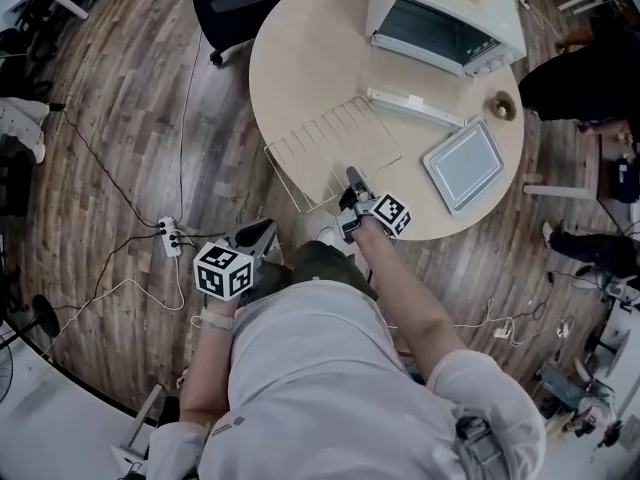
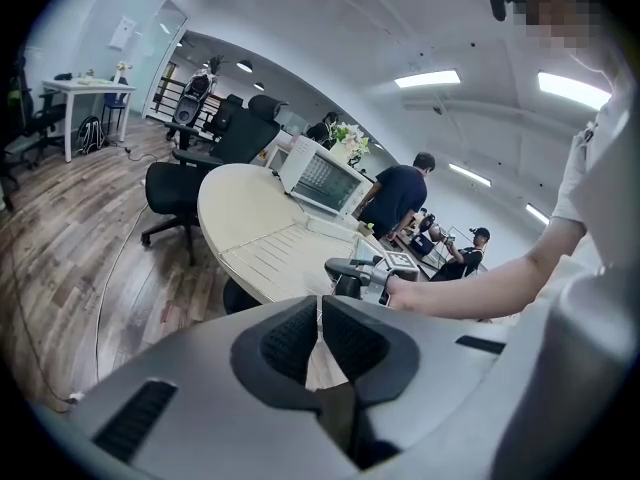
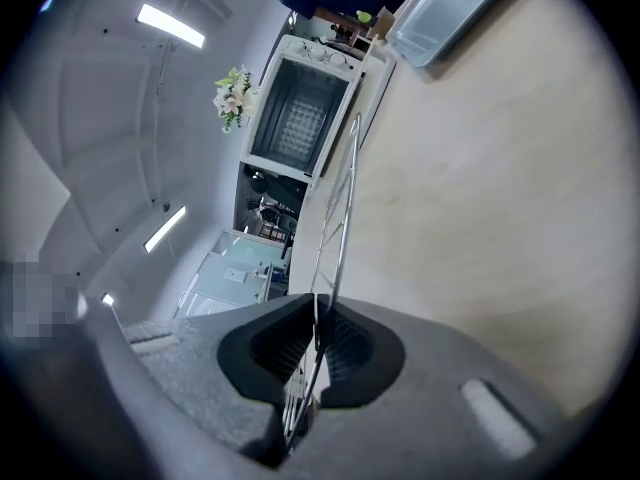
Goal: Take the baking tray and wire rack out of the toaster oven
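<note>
The wire rack lies on the round table, its near corner past the table's front edge. My right gripper is shut on the rack's near rim; in the right gripper view the rack runs edge-on from between the pads toward the toaster oven. The grey baking tray rests flat at the table's right edge. The white toaster oven stands at the back with its door folded down. My left gripper hangs off the table over the floor, shut and empty.
A black office chair stands behind the table on the left. A power strip and cables lie on the wooden floor at left. A person in dark clothes is at the right. A small green cup sits beside the oven.
</note>
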